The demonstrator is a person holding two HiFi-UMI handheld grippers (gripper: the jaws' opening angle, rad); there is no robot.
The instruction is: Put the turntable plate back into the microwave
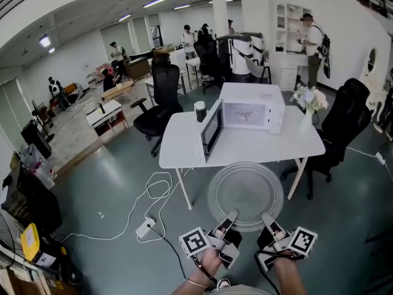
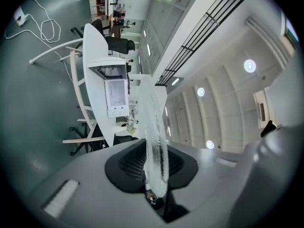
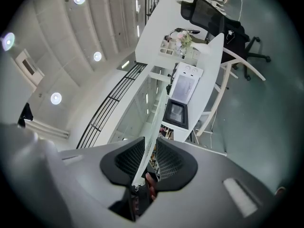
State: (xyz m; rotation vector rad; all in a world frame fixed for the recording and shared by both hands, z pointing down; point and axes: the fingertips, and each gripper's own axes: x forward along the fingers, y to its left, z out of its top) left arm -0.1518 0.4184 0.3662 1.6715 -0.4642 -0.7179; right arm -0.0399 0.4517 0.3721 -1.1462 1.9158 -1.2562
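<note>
- Holding the glass plate (image 1: pixel 245 192) level in mid-air, the left tongs (image 1: pixel 229 219) and the right tongs (image 1: pixel 266 217) each grip its near rim in the head view, the left one at the near left and the right one at the near right.
- In that view the plate hangs above the grey floor (image 1: pixel 104 183), just in front of the near edge of the white bench (image 1: pixel 184 155) and not touching it.
- On the bench stands a white microwave (image 1: pixel 261 109) with its door (image 1: pixel 210 129) swung open to the left and its open front facing the plate.
- A black cup (image 1: pixel 200 110) stands on the bench to the left of the microwave, and a vase of flowers (image 1: pixel 309 102) stands at the bench's right end.
- A black office chair (image 1: pixel 161 97) stands beyond the bench's left end, and a white cable (image 1: pixel 153 192) runs across the floor to a power strip (image 1: pixel 145 228) at the near left.
- In the left gripper view the plate (image 2: pixel 154 137) shows edge-on, its thick rim clenched between the dark pads of the left tongs (image 2: pixel 156 170). The bench and the open microwave (image 2: pixel 115 91) lie beyond.
- In the right gripper view the plate's thin edge (image 3: pixel 151 137) runs between the ribbed pads of the right tongs (image 3: pixel 148 161), which are closed on the rim. The microwave (image 3: pixel 183 91) sits far ahead on the bench.
</note>
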